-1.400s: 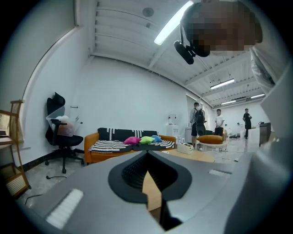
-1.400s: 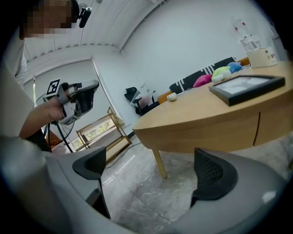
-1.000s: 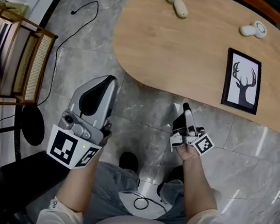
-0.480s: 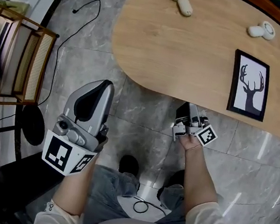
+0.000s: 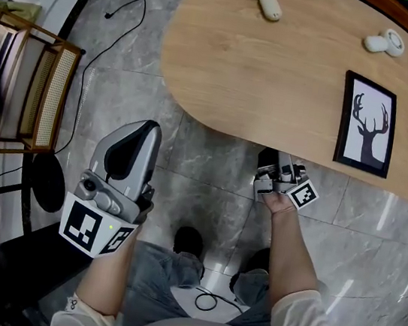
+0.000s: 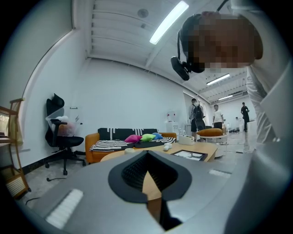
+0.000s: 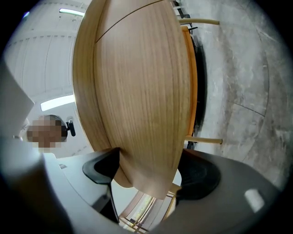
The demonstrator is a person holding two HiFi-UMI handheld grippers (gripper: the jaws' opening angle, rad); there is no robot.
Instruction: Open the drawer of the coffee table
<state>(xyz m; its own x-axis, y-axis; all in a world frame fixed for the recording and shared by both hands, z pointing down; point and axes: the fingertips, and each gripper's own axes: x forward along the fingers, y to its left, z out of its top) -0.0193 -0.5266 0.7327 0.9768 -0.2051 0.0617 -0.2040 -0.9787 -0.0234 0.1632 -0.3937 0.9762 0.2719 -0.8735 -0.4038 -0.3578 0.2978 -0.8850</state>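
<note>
Head view shows the oval light-wood coffee table (image 5: 262, 76) filling twelve to three o'clock, with no drawer visibly drawn out yet. The right gripper (image 5: 274, 160) reaches under the table's six-o'clock rim. Its jaws have just been closing, and the light wooden drawer front (image 7: 142, 114) sits clamped between the pads. The left gripper (image 5: 145, 128), at eight o'clock, is pinched together, empty. The grip looks made; the pull is left.
</note>
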